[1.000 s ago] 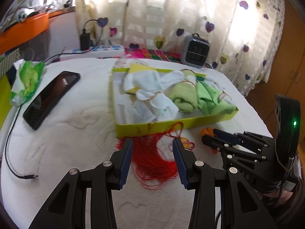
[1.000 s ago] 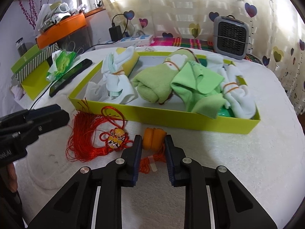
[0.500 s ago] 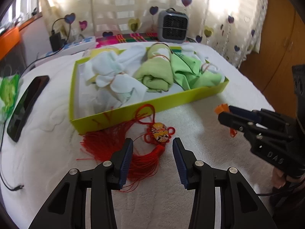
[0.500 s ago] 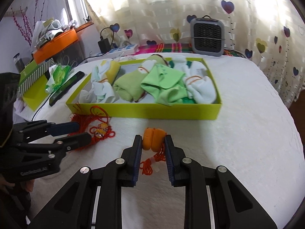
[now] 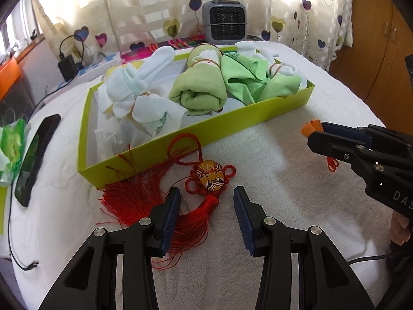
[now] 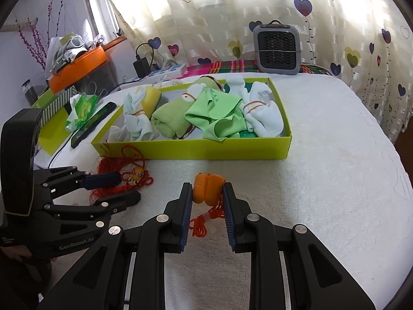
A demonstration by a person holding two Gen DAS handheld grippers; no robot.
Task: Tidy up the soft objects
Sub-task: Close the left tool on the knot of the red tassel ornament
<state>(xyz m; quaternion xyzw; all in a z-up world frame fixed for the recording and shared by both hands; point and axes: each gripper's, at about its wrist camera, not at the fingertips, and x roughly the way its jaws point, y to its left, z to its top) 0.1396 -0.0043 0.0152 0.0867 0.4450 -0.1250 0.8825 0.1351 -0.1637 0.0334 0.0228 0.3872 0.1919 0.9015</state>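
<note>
A yellow-green tray [image 5: 232, 121] [image 6: 193, 149] on the white bed holds rolled white and green cloths [image 5: 198, 93] [image 6: 214, 113]. A red tassel with a painted mask charm [image 5: 210, 175] [image 6: 135, 178] lies in front of the tray. My left gripper [image 5: 206, 201] [image 6: 121, 186] is open, its fingers on either side of the tassel just below the charm. My right gripper [image 6: 207, 193] [image 5: 313, 131] is shut on an orange soft charm [image 6: 207, 188] [image 5: 308, 128] with a red cord hanging under it, held above the bed right of the tassel.
A black phone [image 5: 36, 155] and a green tissue pack [image 5: 11, 144] lie left of the tray, with a cable [image 5: 10, 232] trailing off. A grey heater [image 5: 225, 20] and a power strip [image 6: 167, 71] stand at the back by the curtain.
The left gripper has swung right and closer along the tray front, now straddling the tassel near the mask charm. The right gripper, still holding the orange charm, has drawn back and lifted.
</note>
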